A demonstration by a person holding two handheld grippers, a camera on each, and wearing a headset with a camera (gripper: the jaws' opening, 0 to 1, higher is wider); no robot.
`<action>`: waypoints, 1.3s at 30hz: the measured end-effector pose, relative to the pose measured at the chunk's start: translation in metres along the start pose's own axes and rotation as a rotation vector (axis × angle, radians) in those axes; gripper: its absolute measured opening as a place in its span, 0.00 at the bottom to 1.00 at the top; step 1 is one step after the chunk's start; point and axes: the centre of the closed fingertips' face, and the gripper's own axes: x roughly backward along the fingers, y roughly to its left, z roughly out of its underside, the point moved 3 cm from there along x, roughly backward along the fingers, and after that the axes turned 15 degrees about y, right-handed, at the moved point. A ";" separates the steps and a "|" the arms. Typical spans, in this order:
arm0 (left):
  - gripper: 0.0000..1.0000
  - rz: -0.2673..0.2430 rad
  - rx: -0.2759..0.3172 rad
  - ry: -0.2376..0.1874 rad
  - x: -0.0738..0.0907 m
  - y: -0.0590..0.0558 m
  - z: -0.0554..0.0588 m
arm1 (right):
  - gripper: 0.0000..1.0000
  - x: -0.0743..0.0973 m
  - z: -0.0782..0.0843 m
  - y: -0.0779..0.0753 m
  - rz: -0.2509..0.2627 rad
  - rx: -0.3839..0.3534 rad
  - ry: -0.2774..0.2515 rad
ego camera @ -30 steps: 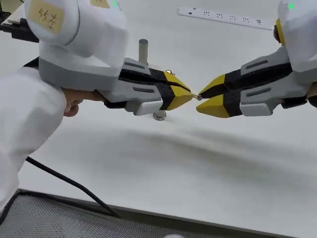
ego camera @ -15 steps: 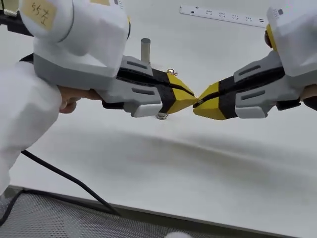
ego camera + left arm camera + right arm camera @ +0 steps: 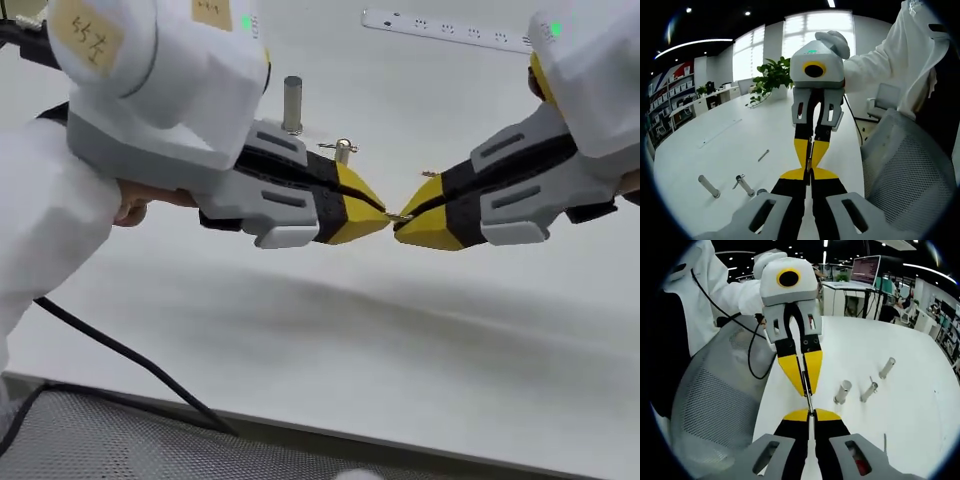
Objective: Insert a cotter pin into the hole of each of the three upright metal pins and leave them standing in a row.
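the right gripper [image 3: 402, 222], jaws apart a second ago, now clenches the cotter pin [image 3: 809, 402] that the left gripper [image 3: 383, 210] also clamps (tip to tip, above the table [image 3: 300, 330]): likely a handover, with two metal pins [image 3: 842, 391] looking bare.

Bare tabletop [image 3: 400, 330] nearside, metal pins [image 3: 292, 100] behind (upright)
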 end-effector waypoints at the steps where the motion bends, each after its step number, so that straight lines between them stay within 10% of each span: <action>1: 0.00 0.003 0.001 0.002 0.000 0.000 0.000 | 0.00 0.000 0.000 0.000 -0.001 0.004 0.004; 14: 0.05 -0.047 0.010 -0.002 0.002 0.013 0.006 | 0.00 -0.003 0.000 -0.007 0.017 -0.010 -0.013; 21: 0.30 -0.129 0.042 0.022 0.003 0.034 0.018 | 0.00 -0.010 0.014 -0.023 0.047 -0.067 0.005; 39: 0.21 -0.147 0.077 0.120 -0.014 0.064 0.042 | 0.00 -0.034 0.031 -0.047 0.115 -0.167 0.062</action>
